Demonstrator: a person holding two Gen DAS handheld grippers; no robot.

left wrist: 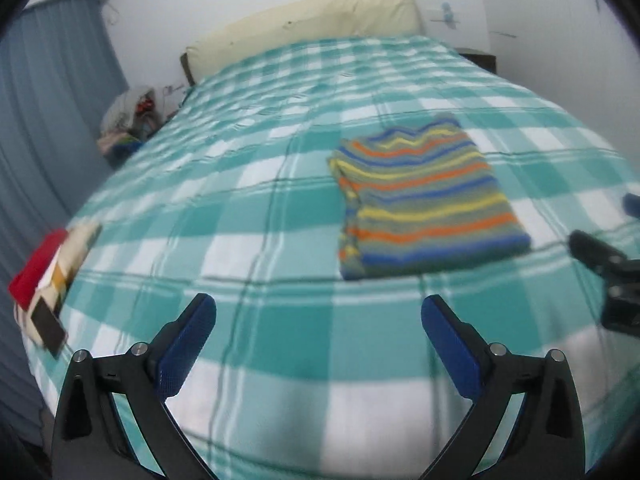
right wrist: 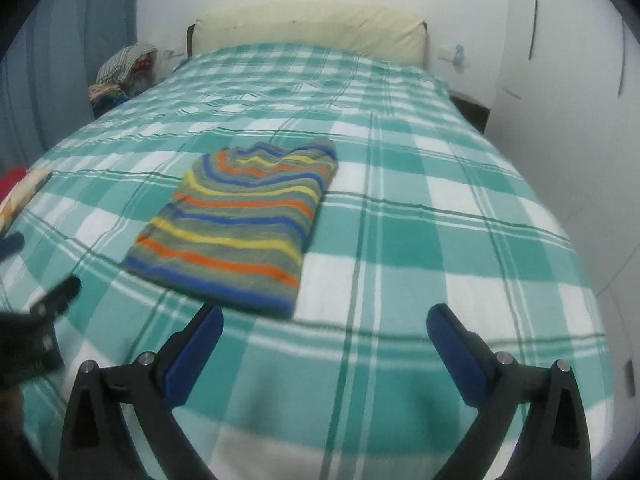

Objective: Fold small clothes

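The bed (left wrist: 280, 208) fills nearly the whole room from where I stand, spread with a green-and-white checked blanket (right wrist: 400, 240) and backed by a cream headboard cushion (right wrist: 312, 28), with a blue curtain (left wrist: 60, 100) hanging along one side. On the blanket, roughly mid-bed, lies the striped garment (right wrist: 240, 224), a small knit in grey, orange, yellow and blue bands, already lying as a tidy rectangle with its far end slightly rumpled. Off at the bed's edge on the left sits a small pile of folded clothes (left wrist: 44, 280), red on top of a patterned piece. Both tools hang just short of the striped piece and above the blanket, touching nothing: the left claw (left wrist: 319, 316) spread wide and empty, the right claw (right wrist: 325, 326) likewise wide and empty. To my eye the fold looks nearly finished, so the sensible step is either one more halving or a lift onto the pile. For that, I would take the two near corners together, pinch through all layers so none slip, keep both claws level, and lay the edge down evenly before smoothing that wavy far end.
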